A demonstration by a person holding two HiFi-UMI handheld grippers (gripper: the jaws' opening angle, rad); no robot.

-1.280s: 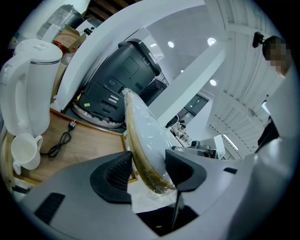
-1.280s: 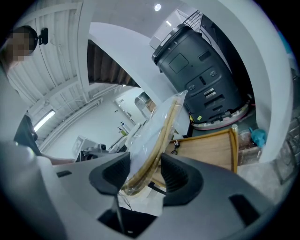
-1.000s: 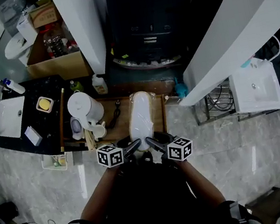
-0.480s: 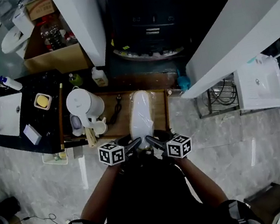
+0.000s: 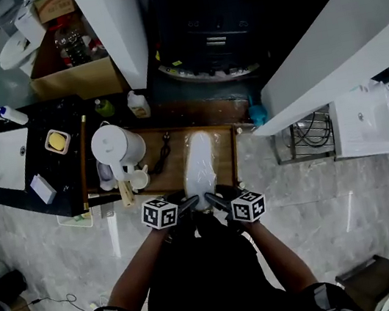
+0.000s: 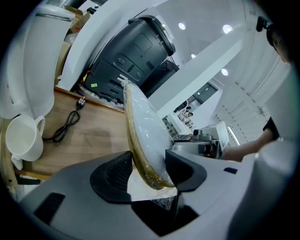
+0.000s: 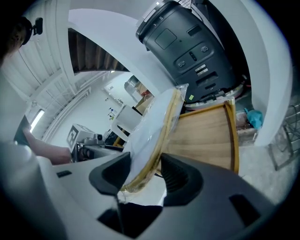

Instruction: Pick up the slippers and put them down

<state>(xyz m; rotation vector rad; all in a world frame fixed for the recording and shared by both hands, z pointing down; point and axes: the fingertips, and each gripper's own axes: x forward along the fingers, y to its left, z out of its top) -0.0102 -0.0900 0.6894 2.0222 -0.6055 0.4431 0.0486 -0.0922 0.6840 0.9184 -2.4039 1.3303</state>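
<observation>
So, picked up but not yet set down: over the wooden counter [image 5: 224, 155], the wrapped slippers [image 5: 197, 162] are in your grip.
Your left hand-held gripper [image 5: 188, 204] and right hand-held gripper [image 5: 216, 199] each clamp their near end, jaws wide around it; laying them down and letting go is what is left.

A: Where is the table [image 5: 226, 159] open?
B: Bare wood right of the slippers [image 5: 198, 159]. Left, the kettle [image 5: 117, 146], mug [image 5: 137, 177] and cable [image 5: 163, 151] crowd it; a black machine [image 5: 206, 33] blocks behind.
</observation>
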